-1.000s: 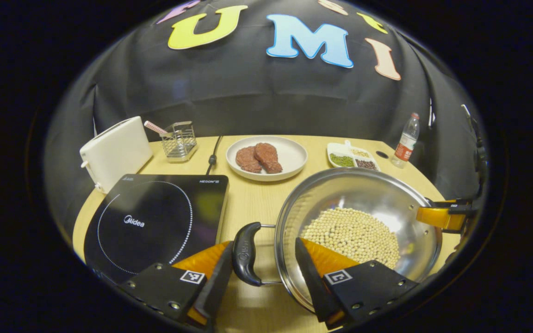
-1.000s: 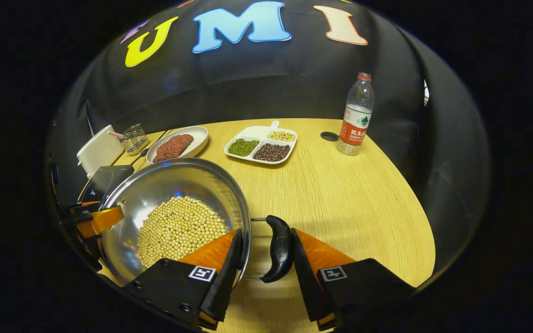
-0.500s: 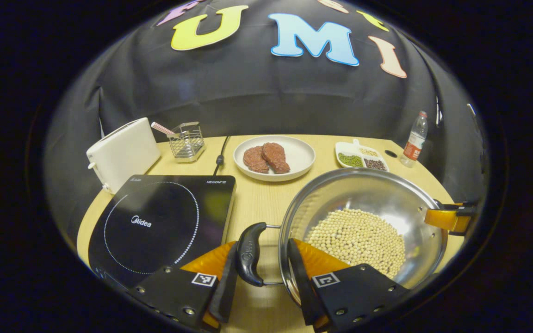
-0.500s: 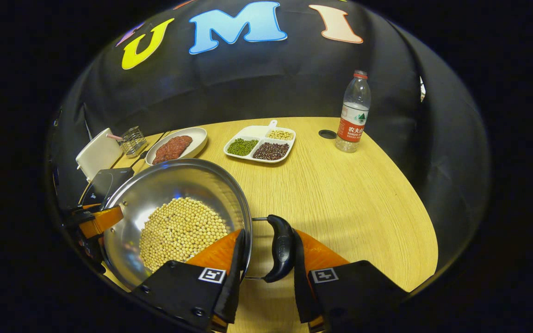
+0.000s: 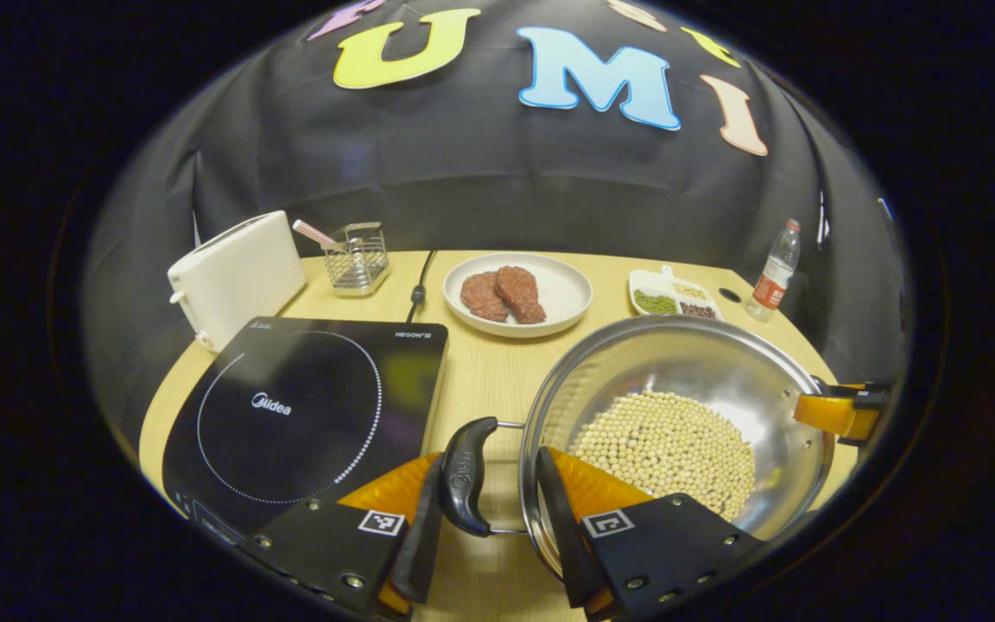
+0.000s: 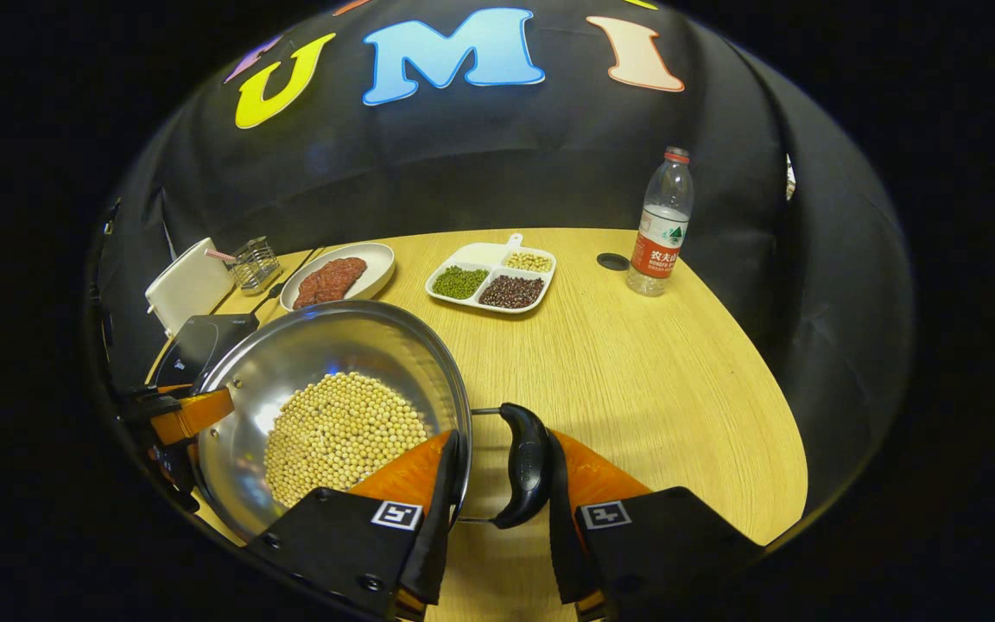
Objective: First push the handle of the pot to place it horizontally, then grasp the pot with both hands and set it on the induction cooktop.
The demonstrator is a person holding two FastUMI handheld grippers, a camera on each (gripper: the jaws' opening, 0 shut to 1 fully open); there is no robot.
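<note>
A steel pot point(image 5: 679, 363) holding soybeans point(image 5: 662, 441) is at the table's front right, beside the black induction cooktop point(image 5: 290, 406). My left gripper point(image 5: 491, 458) is shut on the pot's left black handle point(image 5: 463, 475), one finger outside the handle and the other inside the rim. In the right gripper view, my right gripper point(image 6: 502, 441) is shut the same way on the pot's point(image 6: 316, 345) right handle point(image 6: 525, 466). Each view also shows the other gripper at the pot's far side. I cannot tell whether the pot touches the table.
Behind the cooktop stand a white toaster point(image 5: 234, 276) and a wire basket point(image 5: 358, 257), with a cord point(image 5: 418, 294) between. A plate point(image 5: 562, 302) of meat, a divided dish point(image 6: 484, 252) of beans and a water bottle point(image 6: 660, 233) sit farther back.
Both grippers have narrowed onto the pot's handles. The two views have drifted slightly since then, with the cooktop now a little nearer the pot in the left gripper view.
</note>
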